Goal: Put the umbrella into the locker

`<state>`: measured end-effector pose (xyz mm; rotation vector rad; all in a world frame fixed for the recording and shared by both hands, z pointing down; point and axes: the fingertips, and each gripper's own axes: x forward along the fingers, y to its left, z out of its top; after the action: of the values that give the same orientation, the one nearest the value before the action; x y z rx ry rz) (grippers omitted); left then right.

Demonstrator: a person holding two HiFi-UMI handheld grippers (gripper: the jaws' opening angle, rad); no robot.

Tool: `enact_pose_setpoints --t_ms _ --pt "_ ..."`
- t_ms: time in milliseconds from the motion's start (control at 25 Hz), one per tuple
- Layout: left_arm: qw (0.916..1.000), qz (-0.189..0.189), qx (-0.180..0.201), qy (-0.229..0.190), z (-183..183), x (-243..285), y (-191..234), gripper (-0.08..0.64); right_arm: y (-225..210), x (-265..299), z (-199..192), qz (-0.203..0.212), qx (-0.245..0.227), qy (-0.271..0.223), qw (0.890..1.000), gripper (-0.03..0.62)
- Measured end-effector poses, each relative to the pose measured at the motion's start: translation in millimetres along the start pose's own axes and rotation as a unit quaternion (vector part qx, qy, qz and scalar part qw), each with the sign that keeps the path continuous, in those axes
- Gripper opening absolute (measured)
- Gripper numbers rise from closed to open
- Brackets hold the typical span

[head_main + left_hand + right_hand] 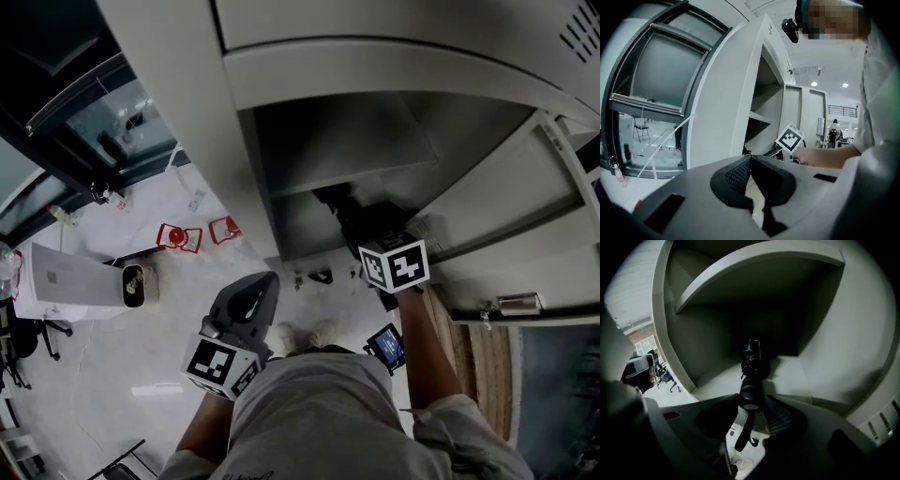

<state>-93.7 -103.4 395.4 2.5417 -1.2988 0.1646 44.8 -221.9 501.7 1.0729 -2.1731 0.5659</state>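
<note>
Two grippers noted, one engaged. On inspection the right gripper [752,405] is clamped on the umbrella [751,373] at its handle end, pads pressing on either side of the grip, with the strap [744,430] dangling free toward 6 o'clock. In the right gripper view the folded umbrella runs straight ahead of the jaws toward 12 o'clock. Its far end is inside the locker [834,333], over the floor [792,373] of the compartment and below the shelf [754,261]. Whether that far end touches the floor cannot be confirmed in the dim interior. Holding by the handle is judged deliberate: the length enters first, with the gripper itself at the opening. The head view places the right gripper's marker cube [395,264] at the mouth of the compartment, and the door [506,202] is swung wide at 3 o'clock, clear of the path. As for the left gripper [749,161], its jaws are pressed together on nothing. It sits at about 8 o'clock from the right one in the head view, outside the locker, judged parked out of the way. Task assessed as near its end: umbrella partly in, not yet released
</note>
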Motion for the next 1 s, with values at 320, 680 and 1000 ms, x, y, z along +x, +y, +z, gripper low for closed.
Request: enact_pose_setpoints --t_ms 320,680,1000 --pt "1.0 0.004 -0.003 0.001 -1.0 -0.7 -0.9 0.015 0.4 0.6 0.0 0.005 -0.004 0.0 1.0 0.187" --pt "1.0 0.003 -0.001 0.004 -2.1 0.6 -4.4 0.015 -1.3 -3.2 1.6 0.0 -0.006 -0.016 1.0 0.189" --pt "1.0 -0.006 0.002 0.005 -2.2 4.1 -10.8 0.015 4.6 -16.2 0.9 0.008 -0.004 -0.025 1.0 0.196"
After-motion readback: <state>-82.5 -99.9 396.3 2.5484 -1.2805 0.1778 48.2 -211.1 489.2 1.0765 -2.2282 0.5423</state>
